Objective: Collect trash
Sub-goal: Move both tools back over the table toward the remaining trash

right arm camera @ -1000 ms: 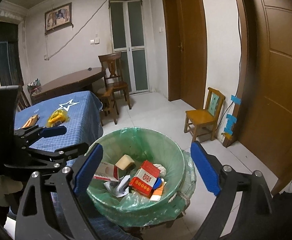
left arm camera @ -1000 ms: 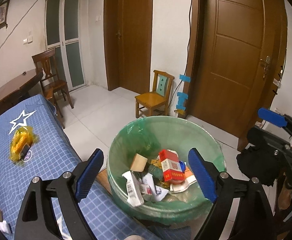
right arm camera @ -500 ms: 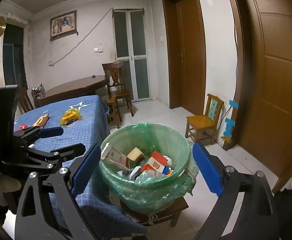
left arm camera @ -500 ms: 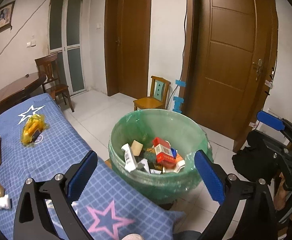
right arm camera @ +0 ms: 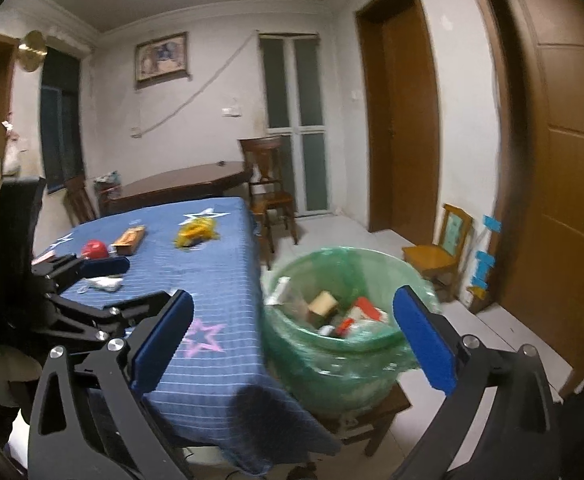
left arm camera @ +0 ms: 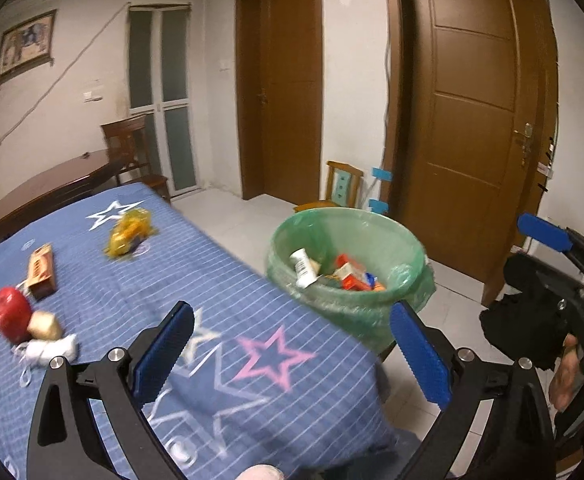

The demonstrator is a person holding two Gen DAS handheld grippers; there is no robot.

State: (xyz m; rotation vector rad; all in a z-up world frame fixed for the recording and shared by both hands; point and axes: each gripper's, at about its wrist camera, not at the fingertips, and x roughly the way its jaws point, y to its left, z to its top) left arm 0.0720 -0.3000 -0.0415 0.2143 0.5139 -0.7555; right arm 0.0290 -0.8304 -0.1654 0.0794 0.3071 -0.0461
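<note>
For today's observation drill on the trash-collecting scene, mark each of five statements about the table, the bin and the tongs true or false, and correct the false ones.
1. Both tongs are empty. True: the left tongs and right tongs are open with nothing between them.
2. The bin has a black liner. False: it is green.
3. The bin is empty. False: cartons and wrappers lie inside.
4. A yellow wrapper lies on the blue tablecloth. True.
5. The red round item is in the bin. False: it lies on the tablecloth.
</note>
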